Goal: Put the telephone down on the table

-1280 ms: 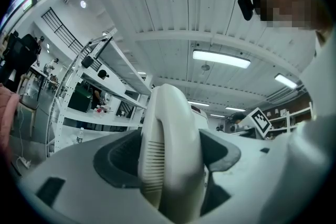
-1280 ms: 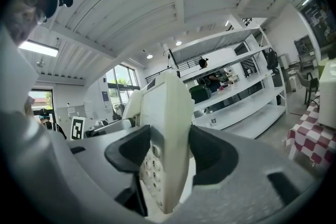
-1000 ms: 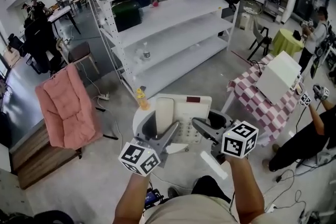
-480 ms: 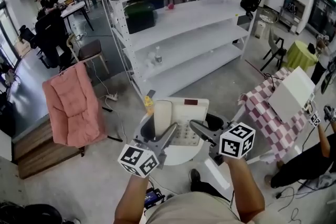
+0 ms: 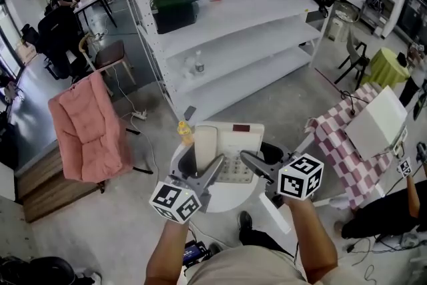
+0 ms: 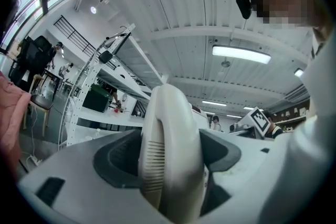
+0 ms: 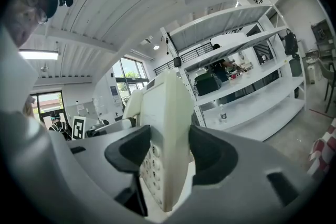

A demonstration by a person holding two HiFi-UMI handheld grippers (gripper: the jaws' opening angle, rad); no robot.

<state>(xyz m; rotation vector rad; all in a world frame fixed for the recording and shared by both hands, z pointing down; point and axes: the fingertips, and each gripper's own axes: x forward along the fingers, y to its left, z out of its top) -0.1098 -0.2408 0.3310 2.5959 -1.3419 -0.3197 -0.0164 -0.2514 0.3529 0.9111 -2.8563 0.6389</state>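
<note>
head view: the telephone [image 5: 235, 143], a pale desk set with its handset [image 5: 205, 142] lying in the cradle on its left side, sits between the two tongs, straight in front of the person. it is over a small round white table [image 5: 230, 197]; i cannot tell whether its underside touches the top.

the left gripper [image 5: 204, 169] comes up from the near left and its jaws stand on either side of the handset. in the left gripper view the dark pads [image 6: 119, 157] press against both flanks of the handset, ribbed earpiece end toward the camera, so this tong is pinching the handset.

the right gripper [image 5: 260, 158] reaches in from the near right. in the right gripper view its jaws are clamped on the right edge of the telephone body, one pad on the keypad [image 7: 150, 161] face and the other on the back.

a yellow bottle [image 5: 185, 133] stands at the table's far left edge, just beside the handset. beyond is a tall white shelf rack [image 5: 233, 17], a pink padded chair [image 5: 83, 127] off to the left, and a checked cloth [image 5: 343, 143] to the right.
</note>
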